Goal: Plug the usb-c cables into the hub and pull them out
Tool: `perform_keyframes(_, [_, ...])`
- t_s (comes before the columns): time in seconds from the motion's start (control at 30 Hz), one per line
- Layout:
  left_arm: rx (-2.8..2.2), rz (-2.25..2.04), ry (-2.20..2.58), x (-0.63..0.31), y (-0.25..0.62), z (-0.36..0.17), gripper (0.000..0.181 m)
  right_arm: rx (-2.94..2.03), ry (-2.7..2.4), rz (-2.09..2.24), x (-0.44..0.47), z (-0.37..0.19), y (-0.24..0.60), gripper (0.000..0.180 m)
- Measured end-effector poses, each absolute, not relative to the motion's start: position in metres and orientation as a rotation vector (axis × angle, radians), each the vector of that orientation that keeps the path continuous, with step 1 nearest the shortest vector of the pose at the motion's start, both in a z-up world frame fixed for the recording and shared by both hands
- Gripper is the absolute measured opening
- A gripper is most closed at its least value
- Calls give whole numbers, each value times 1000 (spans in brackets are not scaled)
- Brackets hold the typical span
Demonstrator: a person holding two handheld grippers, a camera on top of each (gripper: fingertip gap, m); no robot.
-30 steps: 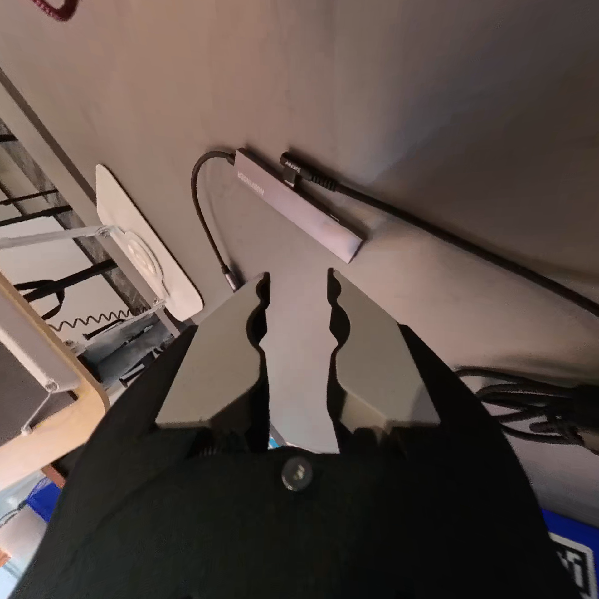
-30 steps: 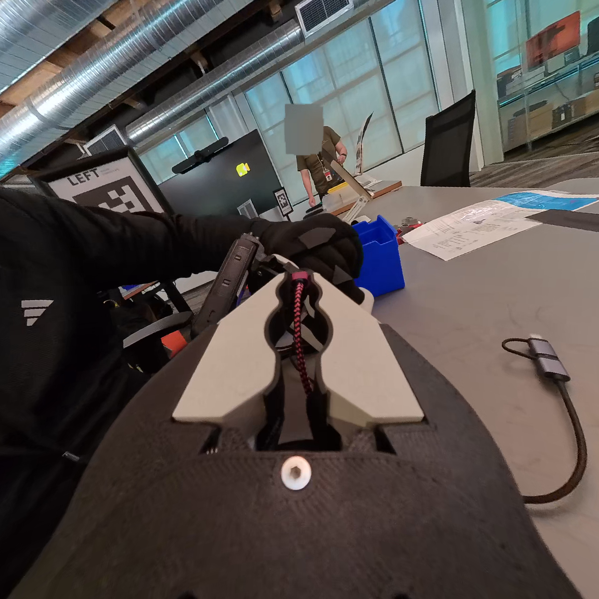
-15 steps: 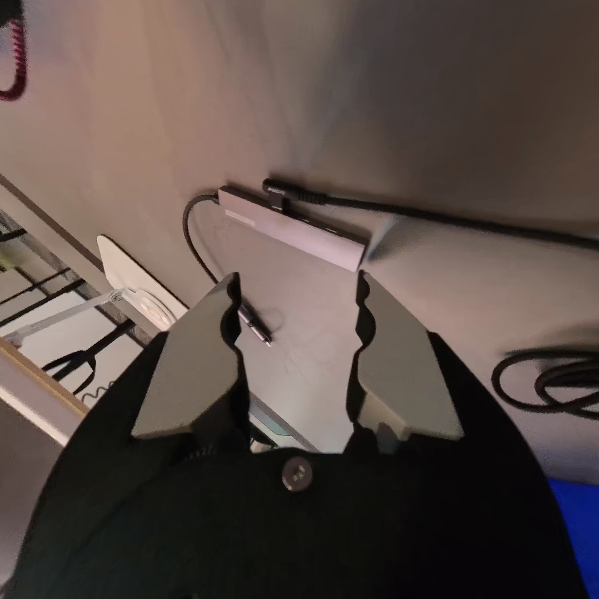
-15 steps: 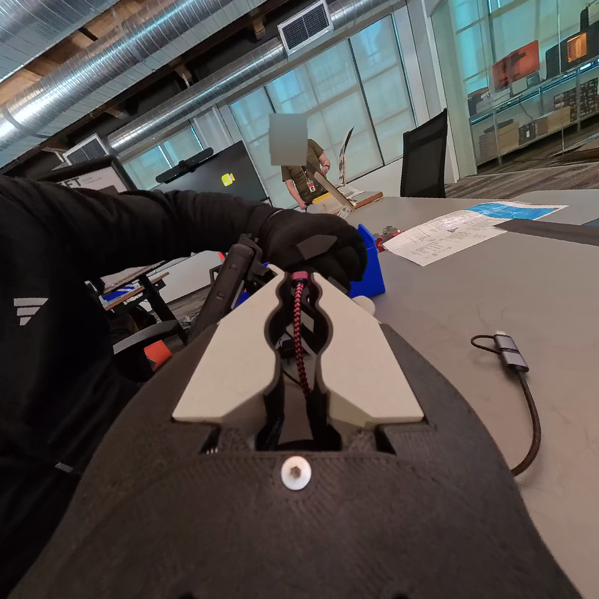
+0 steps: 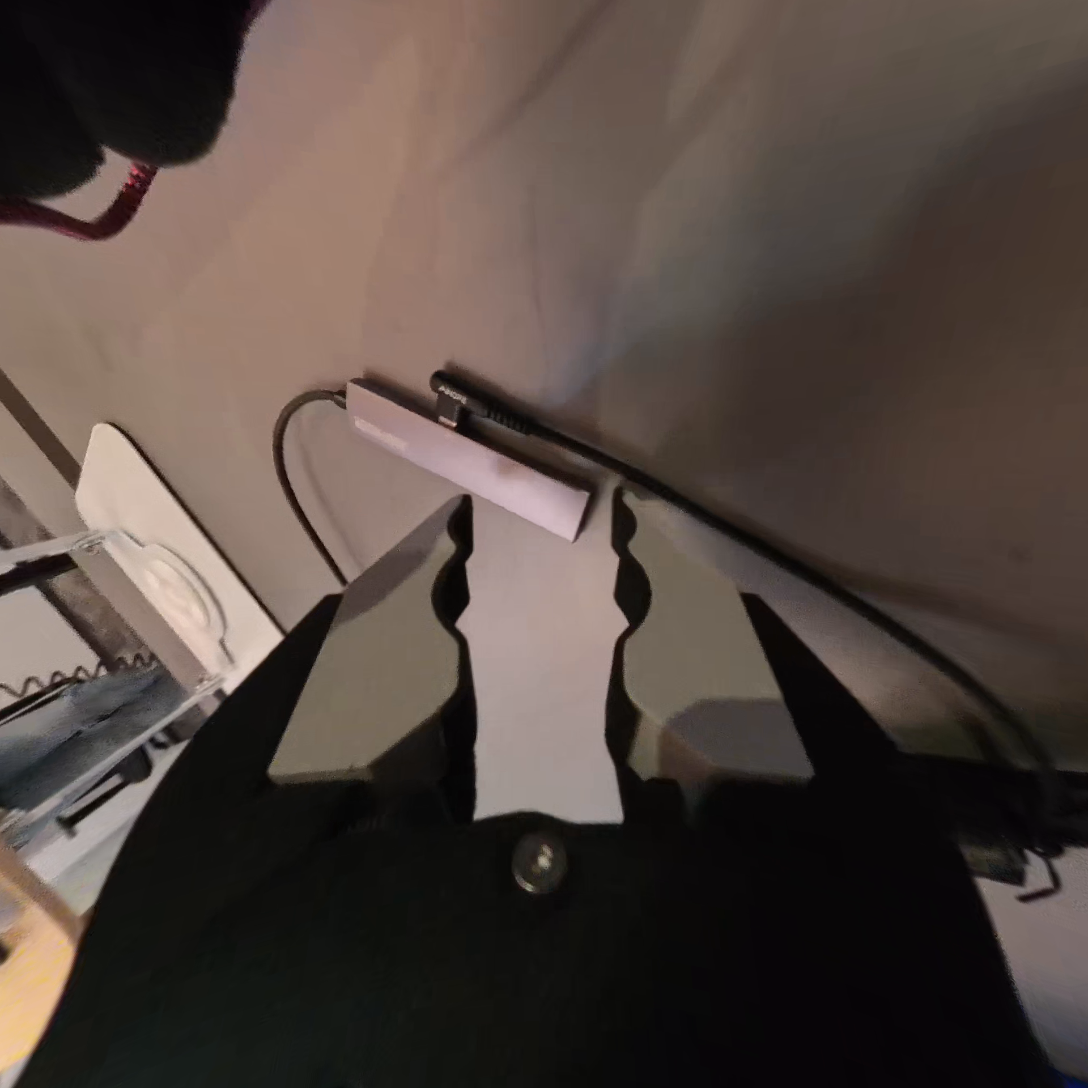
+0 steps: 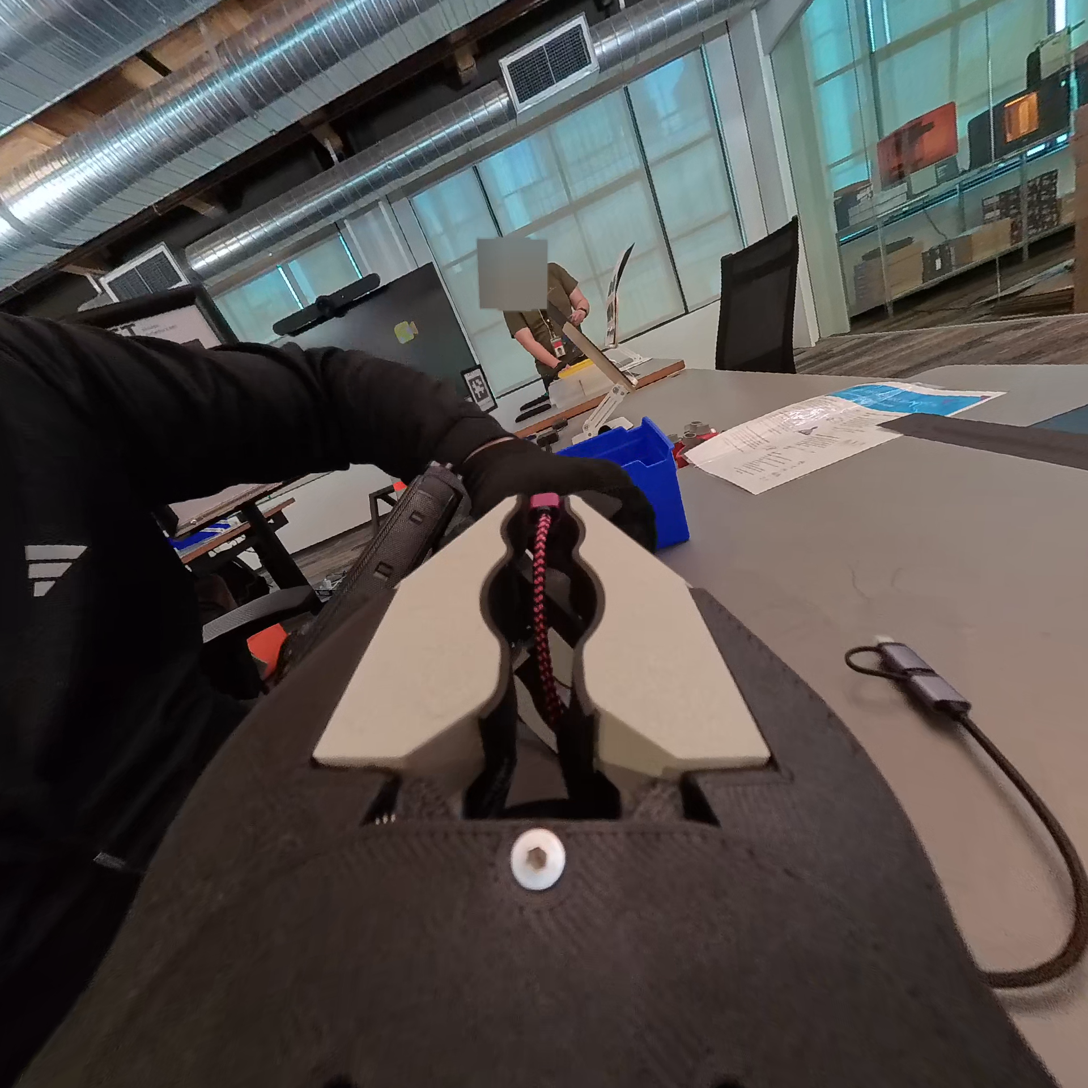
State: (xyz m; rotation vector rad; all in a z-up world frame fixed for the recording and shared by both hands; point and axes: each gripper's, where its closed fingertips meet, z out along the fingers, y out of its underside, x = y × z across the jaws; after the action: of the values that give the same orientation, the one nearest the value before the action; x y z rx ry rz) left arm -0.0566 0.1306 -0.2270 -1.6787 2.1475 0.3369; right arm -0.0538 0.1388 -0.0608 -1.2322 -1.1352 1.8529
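Observation:
A slim grey hub (image 5: 471, 465) lies on the grey table (image 5: 706, 235). A black cable with an angled plug (image 5: 450, 403) sits in the hub's far side. My left gripper (image 5: 541, 500) is open and empty, with its fingertips just short of the hub's near end. My right gripper (image 6: 541, 507) is shut on a red-and-black braided cable (image 6: 544, 618), and its magenta plug (image 6: 543, 502) sticks out past the tips. That cable also shows at the top left of the left wrist view (image 5: 112, 218).
The hub's own lead (image 5: 288, 465) curves left toward a white stand base (image 5: 153, 559) at the table edge. Coiled black cable (image 5: 1030, 795) lies right. In the right wrist view: a dark cable with grey connectors (image 6: 924, 683), a blue bin (image 6: 636, 471), a paper sheet (image 6: 824, 430), a gloved hand (image 6: 547, 477).
My left gripper has moved closer to the hub; its jaws widened, then narrowed a little. The right gripper, holding the braided cable, now shows at the top left of the left wrist view.

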Motion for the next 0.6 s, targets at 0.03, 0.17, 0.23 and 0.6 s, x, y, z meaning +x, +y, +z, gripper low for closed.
perform_keyframes(0.03, [-1674, 297, 2151, -54, 129, -226, 50, -1231, -1135, 1852, -54, -61, 139, 7])
perform_keyframes(0.17, [-1511, 272, 2263, -56, 135, -219, 61, -1225, -1126, 1846, -53, -59, 140, 8])
perform_keyframes(0.23, [-1402, 354, 2334, -58, 142, -219, 67, -1220, -1114, 1845, -51, -57, 142, 8])
perform_keyframes(0.6, [-610, 820, 2718, -47, 157, -225, 77, -1212, -1049, 1825, -44, -52, 156, 8])
